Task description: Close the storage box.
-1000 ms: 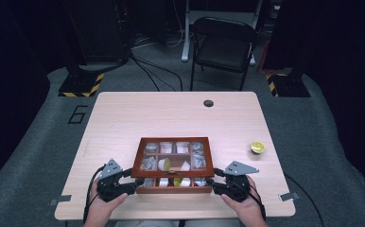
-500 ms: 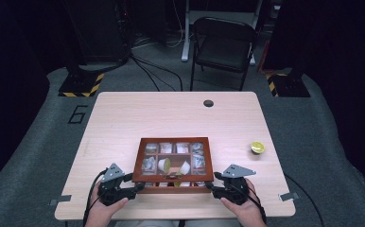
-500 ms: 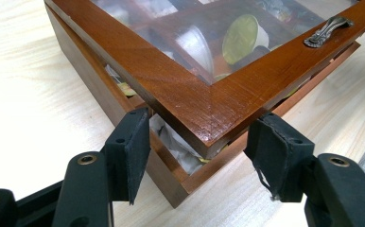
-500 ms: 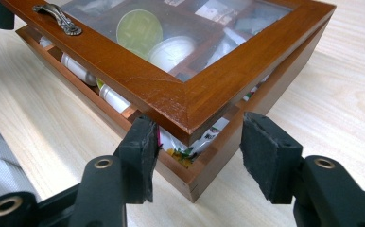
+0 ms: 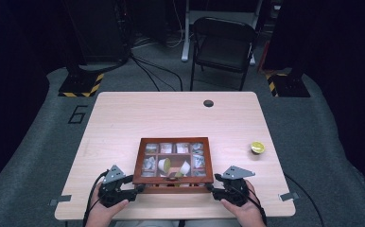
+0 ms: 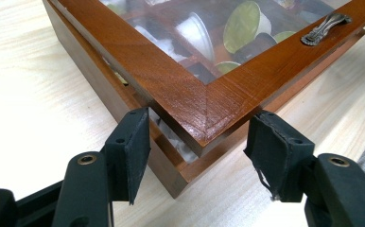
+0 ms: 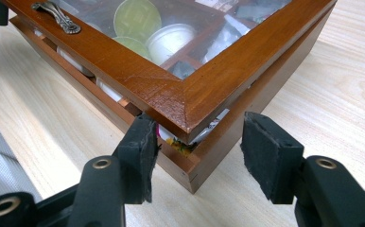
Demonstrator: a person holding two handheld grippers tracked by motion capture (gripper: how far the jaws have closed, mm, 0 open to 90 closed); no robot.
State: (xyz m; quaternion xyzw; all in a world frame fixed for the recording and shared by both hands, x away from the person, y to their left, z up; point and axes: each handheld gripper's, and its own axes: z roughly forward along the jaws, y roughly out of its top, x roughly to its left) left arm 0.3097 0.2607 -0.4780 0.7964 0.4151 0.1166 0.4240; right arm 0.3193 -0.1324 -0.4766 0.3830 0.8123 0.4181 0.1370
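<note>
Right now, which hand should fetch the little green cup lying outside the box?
Right, probably. The green cup lies on the right gripper's side; the left gripper has the wooden box in its way. Both have just been opening their jaws around the box's near corners.

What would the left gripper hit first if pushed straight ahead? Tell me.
The left gripper points at the near corner of the wooden box. Its jaws stand open either side of that corner, so it would likely meet the box corner first, under the slightly raised lid.
</note>
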